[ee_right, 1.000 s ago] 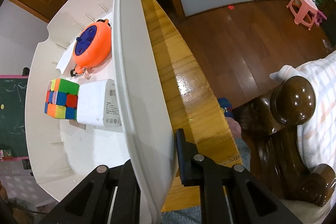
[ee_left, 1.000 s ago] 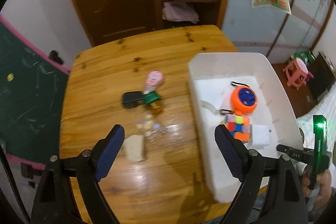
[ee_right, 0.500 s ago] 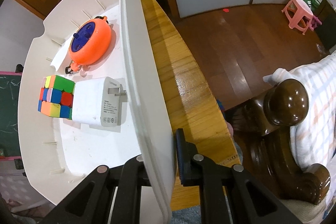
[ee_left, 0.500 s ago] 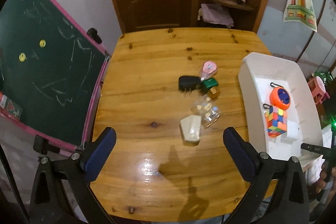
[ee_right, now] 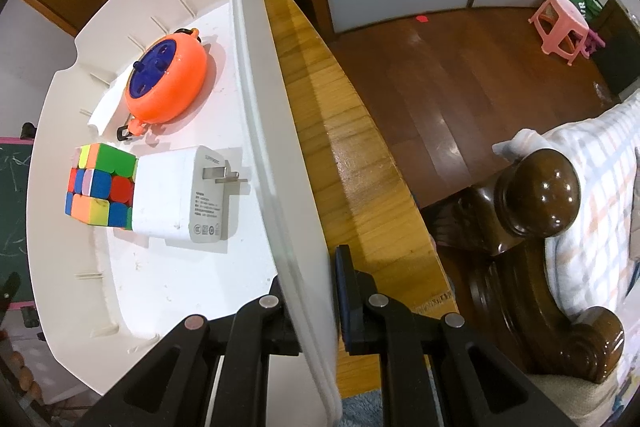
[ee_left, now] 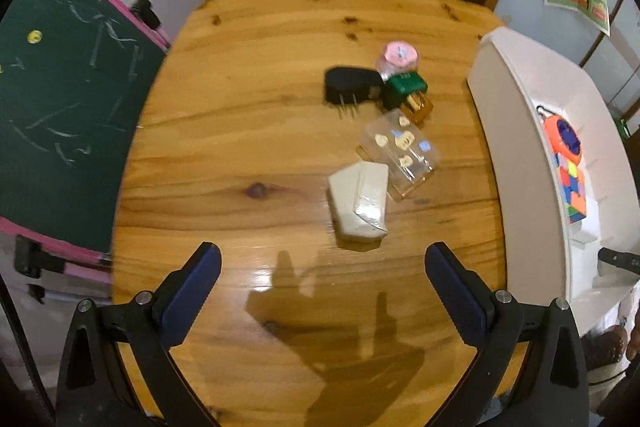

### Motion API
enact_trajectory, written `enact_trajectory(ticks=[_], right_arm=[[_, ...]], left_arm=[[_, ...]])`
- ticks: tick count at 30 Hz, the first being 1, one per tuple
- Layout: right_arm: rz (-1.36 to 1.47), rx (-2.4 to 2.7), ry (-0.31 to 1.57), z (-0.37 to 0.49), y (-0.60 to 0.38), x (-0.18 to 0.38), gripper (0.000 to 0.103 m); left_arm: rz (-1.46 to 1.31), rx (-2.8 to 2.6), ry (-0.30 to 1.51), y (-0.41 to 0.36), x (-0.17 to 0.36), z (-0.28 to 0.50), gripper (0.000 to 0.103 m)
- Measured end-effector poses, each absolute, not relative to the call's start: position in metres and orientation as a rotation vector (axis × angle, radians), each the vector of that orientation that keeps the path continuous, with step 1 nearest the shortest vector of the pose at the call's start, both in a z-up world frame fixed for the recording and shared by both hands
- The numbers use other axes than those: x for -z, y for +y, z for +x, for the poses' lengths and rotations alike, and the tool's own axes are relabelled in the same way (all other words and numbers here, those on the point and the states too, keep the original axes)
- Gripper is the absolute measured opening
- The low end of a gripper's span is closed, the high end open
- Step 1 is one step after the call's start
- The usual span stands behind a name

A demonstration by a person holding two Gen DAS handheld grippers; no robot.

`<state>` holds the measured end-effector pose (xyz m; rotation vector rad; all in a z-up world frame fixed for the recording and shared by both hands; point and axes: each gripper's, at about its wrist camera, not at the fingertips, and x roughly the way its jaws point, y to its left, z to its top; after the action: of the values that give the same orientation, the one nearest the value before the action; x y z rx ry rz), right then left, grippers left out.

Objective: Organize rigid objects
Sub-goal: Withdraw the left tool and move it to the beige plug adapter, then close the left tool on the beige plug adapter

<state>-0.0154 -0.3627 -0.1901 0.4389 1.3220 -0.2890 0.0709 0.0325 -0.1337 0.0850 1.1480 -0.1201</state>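
Note:
My left gripper (ee_left: pixel 320 287) hangs wide open over the wooden table (ee_left: pixel 240 155), nothing between its fingers. Just ahead of it lies a beige wedge-shaped block (ee_left: pixel 360 205). Beyond that are a clear plastic box (ee_left: pixel 400 153), a black plug adapter (ee_left: pixel 350 87), a green-capped amber bottle (ee_left: pixel 408 93) and a pink-lidded jar (ee_left: pixel 396 57). My right gripper (ee_right: pixel 312 303) is shut on the right wall of the white bin (ee_right: pixel 256 99). The white bin (ee_left: pixel 516 131) holds an orange cord reel (ee_right: pixel 168 79), a colour cube (ee_right: pixel 100 185) and a white charger (ee_right: pixel 180 199).
A green chalkboard (ee_left: pixel 60 107) leans left of the table. A brown door and shelves stand behind it. In the right wrist view a dark wooden chair post (ee_right: pixel 536 195) and checked bedding stand close to the table edge, with a pink stool (ee_right: pixel 564 23) on the floor.
The left gripper's view swung left away from the bin and then dropped closer to the loose items, its jaws opening wider. The bin tilted slightly in the right grip, showing more of the charger.

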Motion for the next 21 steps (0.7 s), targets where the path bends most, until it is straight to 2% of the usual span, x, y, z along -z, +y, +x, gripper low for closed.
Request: enact_trajectory(ticks=[14,16,21], right_arm=[[0.415,0.314,1.334,-0.014,-0.356,0.187,0.013],[0.416,0.312,1.336,-0.014,-0.356,0.186,0.013],[0.419,0.311,1.335,-0.014,-0.357,0.187,0.013]], left_arm=[[0.048,0.099,1.18,0.016,0.18,0.104,0.101],[0.059,0.091,1.18,0.014,0.183,0.106,0.098],[0.074,0.068,1.201,0.012,0.191,0.109,0.081]])
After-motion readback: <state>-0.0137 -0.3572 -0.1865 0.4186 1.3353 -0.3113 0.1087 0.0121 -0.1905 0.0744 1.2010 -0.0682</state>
